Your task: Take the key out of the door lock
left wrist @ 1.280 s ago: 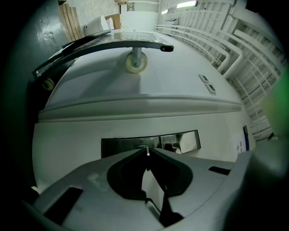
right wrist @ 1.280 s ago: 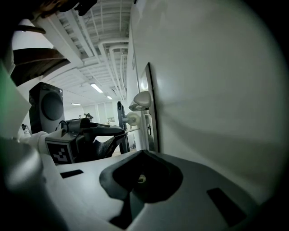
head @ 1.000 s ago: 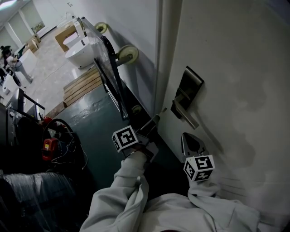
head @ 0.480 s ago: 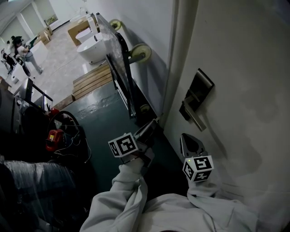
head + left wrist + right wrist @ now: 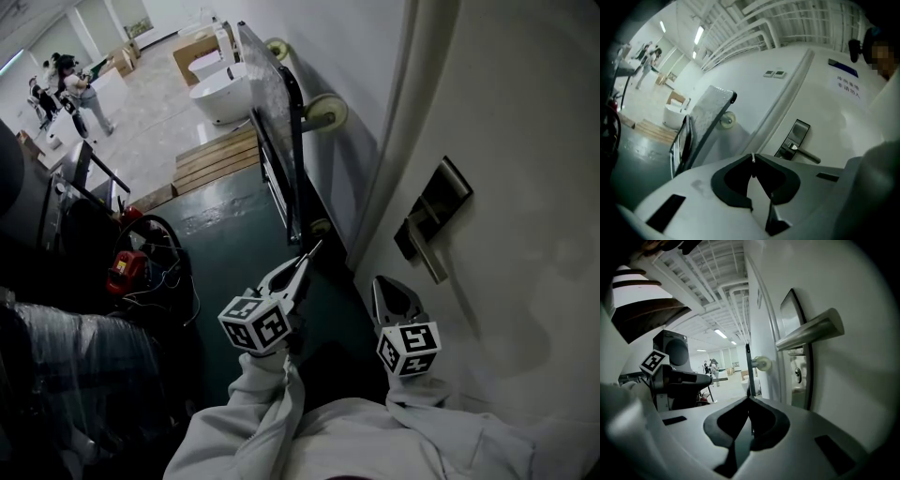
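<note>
Head view: the left hand-held gripper (image 5: 309, 255) pinches a thin silvery sliver, apparently the key (image 5: 753, 158); beside it, the right hand-held gripper (image 5: 379, 281) is pressed together, empty. Beyond both, well apart, the door lock (image 5: 798, 375) shows a seemingly bare keyhole, so the removal looks complete.

Head view: from my head, steeply down along the door (image 5: 525, 141) past the lock plate (image 5: 433, 214). Left gripper view: faces this lock plate (image 5: 797, 136) from farther off. Right gripper view: close beside the lock plate (image 5: 790, 310), looking along the door.
</note>
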`<action>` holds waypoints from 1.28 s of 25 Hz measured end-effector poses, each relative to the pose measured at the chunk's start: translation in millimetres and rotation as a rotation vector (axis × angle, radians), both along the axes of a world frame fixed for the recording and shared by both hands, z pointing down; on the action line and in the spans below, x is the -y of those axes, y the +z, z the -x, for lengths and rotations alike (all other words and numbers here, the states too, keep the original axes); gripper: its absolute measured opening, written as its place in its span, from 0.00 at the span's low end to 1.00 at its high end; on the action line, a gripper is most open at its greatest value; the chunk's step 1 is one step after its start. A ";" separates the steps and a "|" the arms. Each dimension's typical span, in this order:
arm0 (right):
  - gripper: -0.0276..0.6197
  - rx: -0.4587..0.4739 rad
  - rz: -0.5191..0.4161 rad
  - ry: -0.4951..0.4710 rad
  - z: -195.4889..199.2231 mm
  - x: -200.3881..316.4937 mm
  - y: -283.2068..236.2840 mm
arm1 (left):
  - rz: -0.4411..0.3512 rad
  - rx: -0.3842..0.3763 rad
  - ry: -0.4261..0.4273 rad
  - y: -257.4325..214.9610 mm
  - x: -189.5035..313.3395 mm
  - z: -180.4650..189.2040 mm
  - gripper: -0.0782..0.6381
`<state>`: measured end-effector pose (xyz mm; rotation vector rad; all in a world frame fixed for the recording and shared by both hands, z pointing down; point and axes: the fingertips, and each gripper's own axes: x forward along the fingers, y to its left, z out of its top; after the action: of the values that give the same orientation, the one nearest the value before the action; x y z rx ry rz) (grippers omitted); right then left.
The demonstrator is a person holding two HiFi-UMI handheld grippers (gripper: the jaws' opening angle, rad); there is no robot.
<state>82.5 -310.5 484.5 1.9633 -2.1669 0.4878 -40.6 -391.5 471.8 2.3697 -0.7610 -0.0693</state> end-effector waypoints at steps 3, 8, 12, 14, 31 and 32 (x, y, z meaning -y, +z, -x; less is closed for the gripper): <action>0.12 -0.002 -0.010 -0.024 7.2 8.3 -1.6 | -0.075 0.076 -0.042 -1.1 2.9 18.1 0.15; 0.12 0.003 -0.024 -0.056 18.1 20.4 -3.1 | -0.161 0.186 -0.127 1.6 4.4 49.1 0.15; 0.12 0.004 -0.032 -0.077 23.3 29.1 -6.9 | -0.181 0.246 -0.188 6.2 2.1 73.0 0.15; 0.12 0.006 -0.035 -0.082 24.1 32.5 -7.7 | -0.180 0.262 -0.216 8.8 0.4 83.6 0.15; 0.12 -0.004 -0.030 -0.132 31.3 48.5 -5.2 | -0.220 0.372 -0.292 19.2 -9.3 104.6 0.15; 0.12 -0.006 -0.030 -0.132 31.6 48.5 -5.2 | -0.219 0.369 -0.291 19.6 -8.7 104.0 0.15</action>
<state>50.9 -359.0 479.2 1.8182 -2.2940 0.4296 -144.6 -382.8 491.4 2.4906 -1.3324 0.1764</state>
